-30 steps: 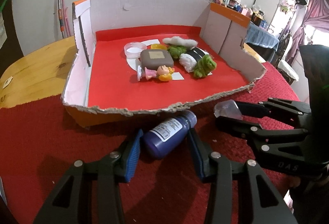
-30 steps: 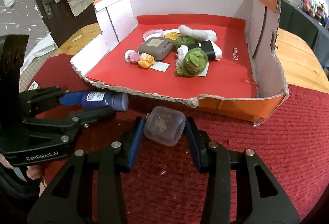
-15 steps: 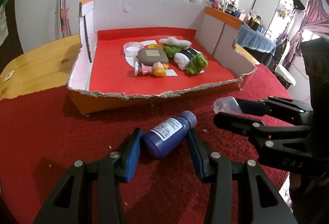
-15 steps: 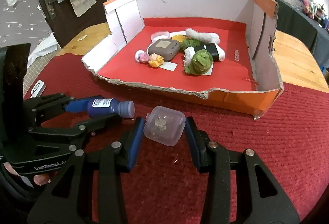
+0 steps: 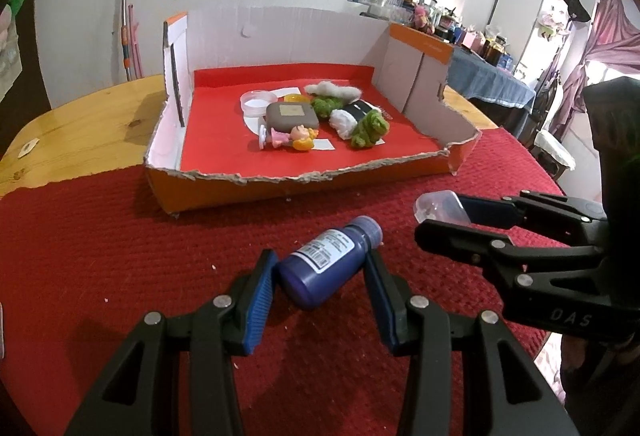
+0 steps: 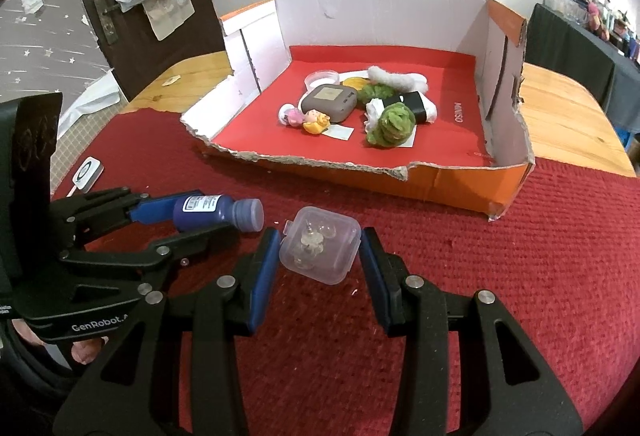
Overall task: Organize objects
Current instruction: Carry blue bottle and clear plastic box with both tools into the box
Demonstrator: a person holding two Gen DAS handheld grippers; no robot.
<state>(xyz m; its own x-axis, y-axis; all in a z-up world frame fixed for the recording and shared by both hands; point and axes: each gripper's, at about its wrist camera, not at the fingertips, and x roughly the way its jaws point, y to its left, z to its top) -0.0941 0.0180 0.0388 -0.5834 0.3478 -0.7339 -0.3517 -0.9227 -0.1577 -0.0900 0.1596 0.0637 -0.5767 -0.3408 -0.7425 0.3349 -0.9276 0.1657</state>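
- My left gripper (image 5: 318,276) pinches the blue bottle (image 5: 326,265) across its body, held above the red cloth (image 5: 100,256), short of the box (image 5: 408,176). Bottle sits skewed, cap fwd; round side on flat pads, so it could roll or slip out.
- My right gripper (image 6: 320,254) pinches the clear plastic case (image 6: 320,244), also in the air above the cloth, near side of the box. Case is tilted, caught near its corners; too hard a squeeze prob pops the lid, w/ the small bits inside spilling.
- Both grippers are close side by side; bottle cap (image 6: 249,214) is just beside the case, they could knock.
- Torn front wall is low but ragged; coming in low could snag it.
- Box middle is crowded: grey case (image 6: 329,101), doll (image 6: 308,118), green yarn (image 6: 394,124). Dropping there could scatter them.
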